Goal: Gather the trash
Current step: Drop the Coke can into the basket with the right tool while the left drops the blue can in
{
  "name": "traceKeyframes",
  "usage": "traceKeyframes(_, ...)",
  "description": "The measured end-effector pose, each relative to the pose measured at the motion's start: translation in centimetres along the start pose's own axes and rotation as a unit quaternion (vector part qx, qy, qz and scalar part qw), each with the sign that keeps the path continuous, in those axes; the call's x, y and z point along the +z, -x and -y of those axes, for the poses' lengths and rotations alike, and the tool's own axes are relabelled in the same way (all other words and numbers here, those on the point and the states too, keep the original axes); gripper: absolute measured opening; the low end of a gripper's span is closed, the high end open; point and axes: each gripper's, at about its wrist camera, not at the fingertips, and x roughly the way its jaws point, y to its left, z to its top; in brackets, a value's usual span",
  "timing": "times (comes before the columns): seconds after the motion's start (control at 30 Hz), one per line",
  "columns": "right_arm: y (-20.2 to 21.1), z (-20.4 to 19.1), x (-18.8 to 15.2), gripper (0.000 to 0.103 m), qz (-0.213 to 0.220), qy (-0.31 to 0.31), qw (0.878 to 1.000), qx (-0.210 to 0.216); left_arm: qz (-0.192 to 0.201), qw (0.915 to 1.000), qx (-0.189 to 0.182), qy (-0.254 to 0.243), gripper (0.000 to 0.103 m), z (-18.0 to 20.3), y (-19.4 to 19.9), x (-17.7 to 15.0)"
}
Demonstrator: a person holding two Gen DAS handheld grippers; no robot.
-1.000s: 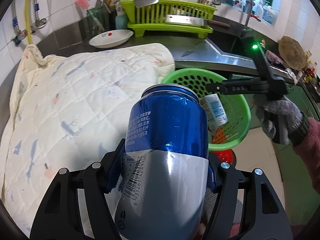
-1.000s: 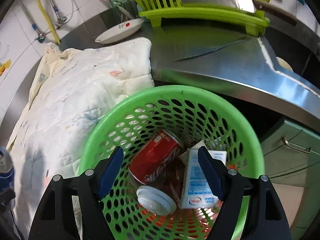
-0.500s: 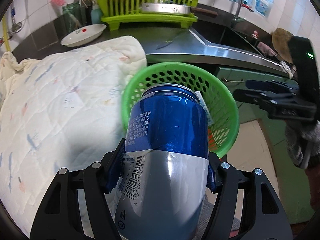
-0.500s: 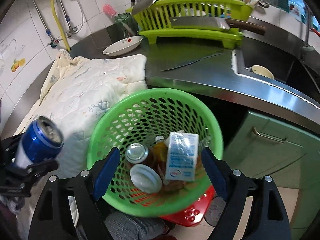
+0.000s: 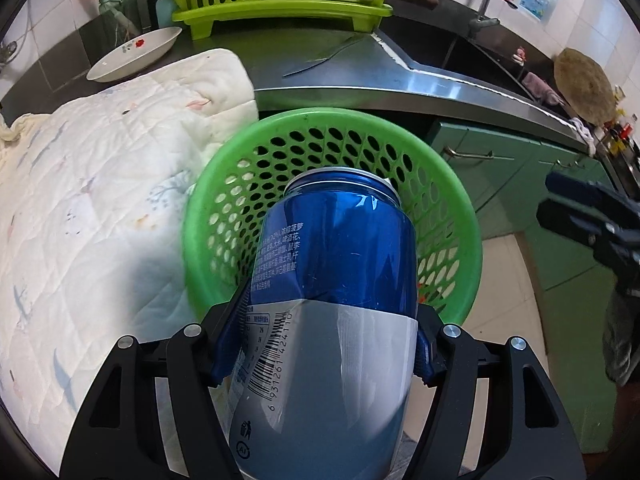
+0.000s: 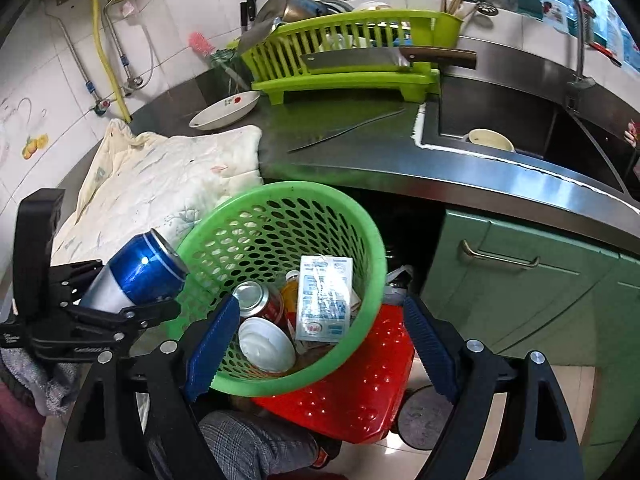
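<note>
My left gripper [image 5: 324, 344] is shut on a dented blue and silver can [image 5: 332, 280], its top pointing over the near rim of the green perforated basket [image 5: 248, 152]. In the right wrist view the can [image 6: 136, 276] sits at the basket's [image 6: 280, 196] left rim. The basket holds a red can [image 6: 260, 300], a white lid [image 6: 266, 344], a milk carton [image 6: 324, 300] and an orange bottle [image 6: 290, 292]. My right gripper [image 6: 320, 344] is open and empty, above the basket's near side.
A quilted white cloth [image 5: 88, 184] covers the counter on the left. A steel counter [image 6: 380, 152] carries a knife [image 6: 344, 130], a plate [image 6: 224, 110] and a lime dish rack [image 6: 344, 56]. A sink [image 6: 500, 120] is at the right. Green cabinets [image 6: 520, 280] and a red stool [image 6: 360, 384] are below.
My left gripper has carried the blue can closer, over the basket's rim. My right gripper has pulled back and up, so the basket looks smaller.
</note>
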Motion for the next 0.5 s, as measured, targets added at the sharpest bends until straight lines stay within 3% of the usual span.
traceKeyframes(0.17, 0.0, 0.3, -0.4, 0.081, 0.000, -0.004, 1.000, 0.001, 0.000, 0.9998, -0.004, 0.020, 0.067, 0.3, -1.2, 1.0)
traceKeyframes(0.23, -0.1, 0.3, -0.4, 0.081, 0.001, -0.004, 1.000, 0.001, -0.002, 0.9995, -0.011, 0.030, 0.069, 0.3, -1.6, 1.1)
traceKeyframes(0.3, -0.1, 0.2, -0.6, 0.081, 0.001, -0.004, 1.000, 0.001, 0.001, 0.9990, -0.018, 0.042, 0.077, 0.4, -2.0, 1.2)
traceKeyframes(0.5, -0.3, 0.4, -1.0, 0.081, -0.002, -0.006, 1.000, 0.003, 0.006, 0.9979, -0.035, 0.054, 0.082, 0.8, -2.4, 1.1)
